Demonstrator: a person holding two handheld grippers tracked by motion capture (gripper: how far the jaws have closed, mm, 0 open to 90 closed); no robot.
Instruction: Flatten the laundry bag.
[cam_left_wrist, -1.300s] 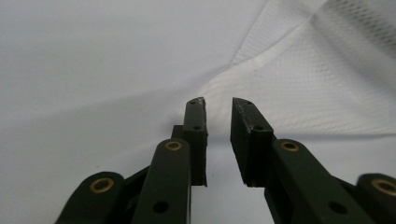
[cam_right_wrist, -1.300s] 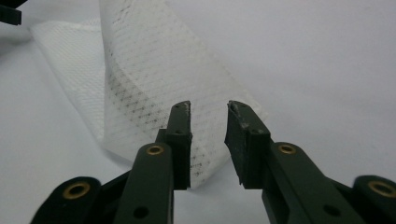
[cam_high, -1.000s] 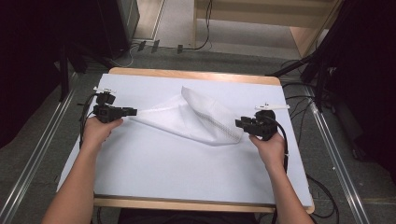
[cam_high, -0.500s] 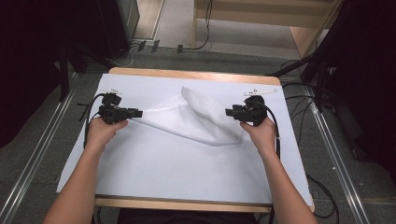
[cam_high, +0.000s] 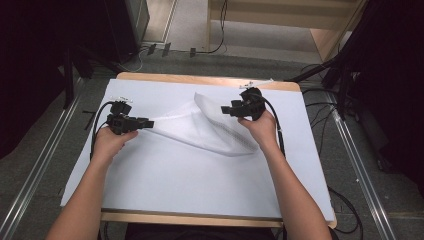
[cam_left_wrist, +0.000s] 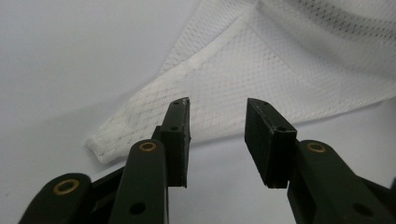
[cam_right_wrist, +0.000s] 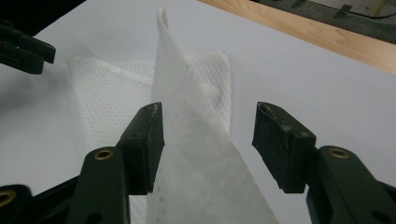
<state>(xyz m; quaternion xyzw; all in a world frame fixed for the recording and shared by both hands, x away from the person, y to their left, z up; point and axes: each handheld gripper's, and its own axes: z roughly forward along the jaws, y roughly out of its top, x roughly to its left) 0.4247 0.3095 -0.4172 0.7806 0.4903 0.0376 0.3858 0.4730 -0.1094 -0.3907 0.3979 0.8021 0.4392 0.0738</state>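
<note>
- Writing: none can be read on the cloth, the desk or either tool.
- White sheet (cam_high: 200, 190) covers the desk (cam_high: 210, 80), whose pale wooden edge shows along the top and bottom of the sheet in the high view.
- Grey floor surrounds the desk, with metal rails (cam_high: 40, 175) at both sides, black cables (cam_high: 320, 107) at the right and wooden furniture (cam_high: 300, 20) at the upper right.
- White mesh cloth (cam_high: 210, 130) lies in the middle of the high view, one fold standing up.
- Left hand-held gripper (cam_high: 145, 122) has just been opening; its jaws stand apart with the cloth's corner just beyond them.
- Right hand-held gripper (cam_high: 226, 110) has just been opening; the raised fold stands between its jaws, against the left one.
</note>
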